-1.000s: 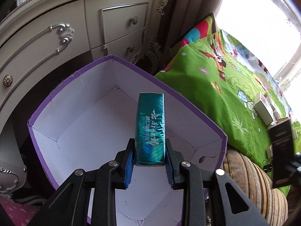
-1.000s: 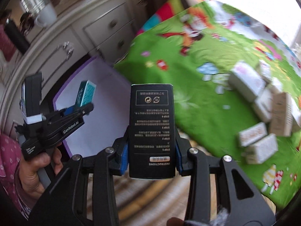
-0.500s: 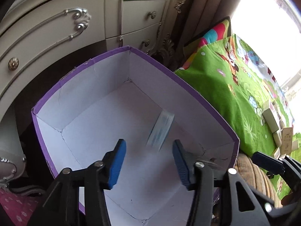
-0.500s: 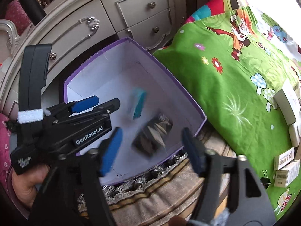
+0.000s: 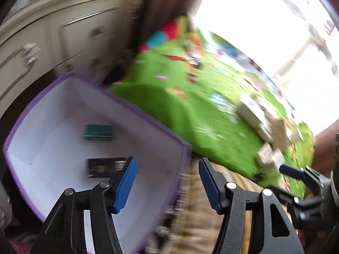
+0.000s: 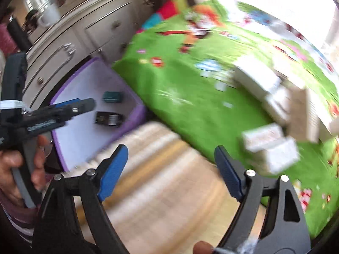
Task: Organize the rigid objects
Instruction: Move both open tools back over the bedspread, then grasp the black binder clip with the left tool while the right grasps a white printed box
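between picks. teal box (image 5: 99, 132) and black box (image 5: 103, 167) flat in purple bin (image 5: 148, 118), frame left. left gripper (image 5: 167, 185) and right gripper (image 6: 171, 170) empty, opening. next: reach white boxes (image 6: 269, 148) on green mat (image 6: 190, 105), frame right.

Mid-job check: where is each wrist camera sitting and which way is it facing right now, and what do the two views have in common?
Left wrist: on the left gripper, angled down over the purple box rim; jaws opening, empty; the right gripper shows at far right.
Right wrist: on the right gripper, angled down over the striped cushion toward the green blanket; jaws opening, empty; the left gripper and the hand holding it show at left.
Shared: box, teal pack and black pack inside, blanket, white boxes, dresser.
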The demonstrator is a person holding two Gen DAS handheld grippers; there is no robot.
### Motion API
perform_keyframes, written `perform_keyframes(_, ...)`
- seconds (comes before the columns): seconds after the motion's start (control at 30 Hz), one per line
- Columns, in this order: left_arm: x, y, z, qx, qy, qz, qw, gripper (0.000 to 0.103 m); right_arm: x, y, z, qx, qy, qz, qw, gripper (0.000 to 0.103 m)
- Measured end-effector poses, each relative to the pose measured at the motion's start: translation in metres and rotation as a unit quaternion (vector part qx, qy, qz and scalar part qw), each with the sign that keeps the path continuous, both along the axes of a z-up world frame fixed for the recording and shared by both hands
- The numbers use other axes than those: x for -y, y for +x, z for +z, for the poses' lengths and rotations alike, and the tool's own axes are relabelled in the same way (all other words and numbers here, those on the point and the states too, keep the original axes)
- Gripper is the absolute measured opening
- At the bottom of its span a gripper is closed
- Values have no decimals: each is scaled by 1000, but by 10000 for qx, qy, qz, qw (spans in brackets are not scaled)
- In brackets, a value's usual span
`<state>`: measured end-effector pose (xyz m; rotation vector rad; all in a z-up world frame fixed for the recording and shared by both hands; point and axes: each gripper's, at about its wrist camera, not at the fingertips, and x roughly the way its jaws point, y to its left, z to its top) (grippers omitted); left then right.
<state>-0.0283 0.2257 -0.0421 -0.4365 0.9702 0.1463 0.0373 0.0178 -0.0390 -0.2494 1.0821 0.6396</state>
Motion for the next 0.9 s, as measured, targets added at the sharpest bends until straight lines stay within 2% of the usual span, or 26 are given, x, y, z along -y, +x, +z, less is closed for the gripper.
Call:
perform_keyframes(0.2, 73, 30, 8, -3, -177, -919, 9956, 61, 98, 5, 6, 245, -184, -941, 9951, 86)
perform_keyframes(0.3, 106, 48, 4, -170, -367, -1271, 9911, 61, 133, 6, 0, 340, -383, -1269, 9906, 86)
perform_keyframes(0.4, 136, 63, -2, -362, -510, -1566, 9857, 61, 159, 6, -7, 251, -358, -1480, 9880, 86)
perform_keyframes(0.63, 176, 96, -32, -1046, -509, -1819, 9764, 61, 188, 9, -22, -35, -117, -1725, 9849, 86)
perform_keyframes(0.9, 200, 121, -52, -1565, -58, -1882, 9696, 61, 191, 9, -25, -40, -109, -1724, 9850, 86)
